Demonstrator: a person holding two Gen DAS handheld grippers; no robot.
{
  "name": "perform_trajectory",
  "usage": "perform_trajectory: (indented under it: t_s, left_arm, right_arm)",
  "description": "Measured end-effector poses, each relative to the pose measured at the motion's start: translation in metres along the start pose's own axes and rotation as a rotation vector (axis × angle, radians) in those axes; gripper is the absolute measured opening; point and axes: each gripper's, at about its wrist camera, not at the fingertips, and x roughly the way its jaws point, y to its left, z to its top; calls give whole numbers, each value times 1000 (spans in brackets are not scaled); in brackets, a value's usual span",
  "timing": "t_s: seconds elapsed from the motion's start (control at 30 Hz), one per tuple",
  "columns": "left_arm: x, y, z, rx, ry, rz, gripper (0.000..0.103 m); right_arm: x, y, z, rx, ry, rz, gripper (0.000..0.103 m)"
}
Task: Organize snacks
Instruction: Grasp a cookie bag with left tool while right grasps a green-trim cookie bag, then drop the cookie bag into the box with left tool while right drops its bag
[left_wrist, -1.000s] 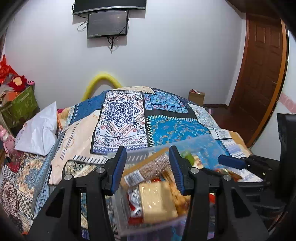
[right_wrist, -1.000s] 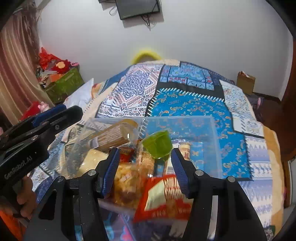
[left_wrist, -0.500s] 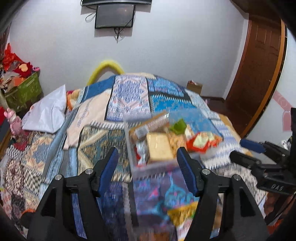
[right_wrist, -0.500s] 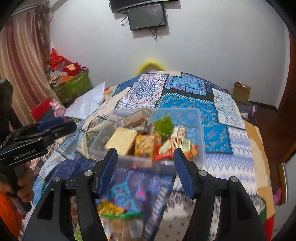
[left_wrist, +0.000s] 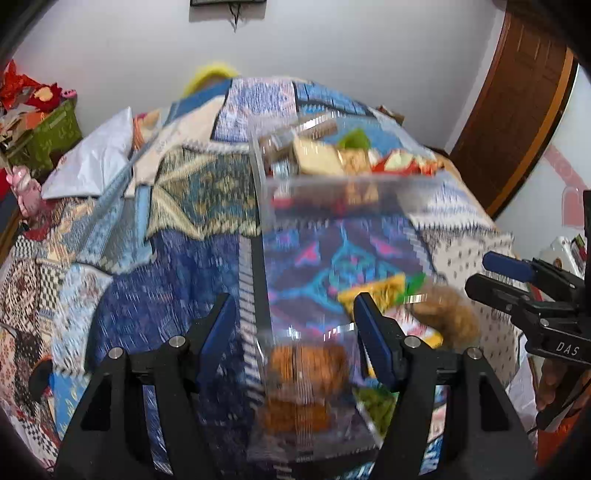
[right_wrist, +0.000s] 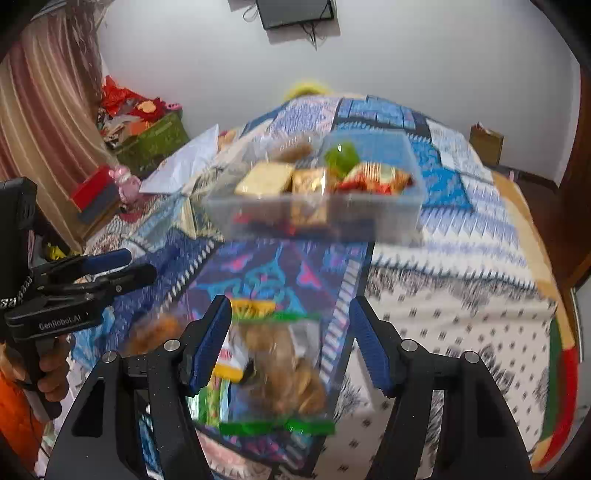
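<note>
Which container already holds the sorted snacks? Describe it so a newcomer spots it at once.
On the patchwork bedspread, look toward the far wall. The clear plastic bin sits there, packed with wrapped snacks. Unlike the nearer container by the hand-held grippers, it holds a bright green packet.

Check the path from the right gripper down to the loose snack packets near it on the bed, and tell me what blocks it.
Nothing visible does. The right gripper is open above the snack packets on the bedspread. The clear bin sits farther back.
</note>
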Motion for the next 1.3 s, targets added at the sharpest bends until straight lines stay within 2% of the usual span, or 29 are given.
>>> perform_trajectory:
  t_s: [0.33, 0.53, 0.6, 0.67, 0.77, 0.87, 1.0, 1.3]
  left_arm:
    - [22, 9, -39, -63, 105, -59, 66]
    - [30, 9, -49, -74, 114, -79, 71]
    - [32, 8, -50, -68, 97, -78, 70]
    - [32, 6, -52, -51, 78, -82, 64]
    - [31, 6, -53, -49, 60, -79, 63]
    - [28, 10, -50, -71, 60, -87, 53]
    - [18, 13, -39, -77, 33, -81, 43]
    - [3, 10, -12, -73, -44, -93, 42]
  right_arm:
    - [18, 2, -30, 19, 72, -2, 63]
    - [26, -3, -39, 50, 84, 32, 63]
    - [26, -4, -40, 53, 76, 45, 54]
    - [25, -3, -39, 47, 70, 40, 49]
    - [23, -3, -40, 40, 62, 36, 44]
    - [20, -4, -38, 40, 51, 37, 40]
    - [14, -6, -33, 44, 26, 36, 39]
    - [-7, -10, -7, 48, -65, 29, 38]
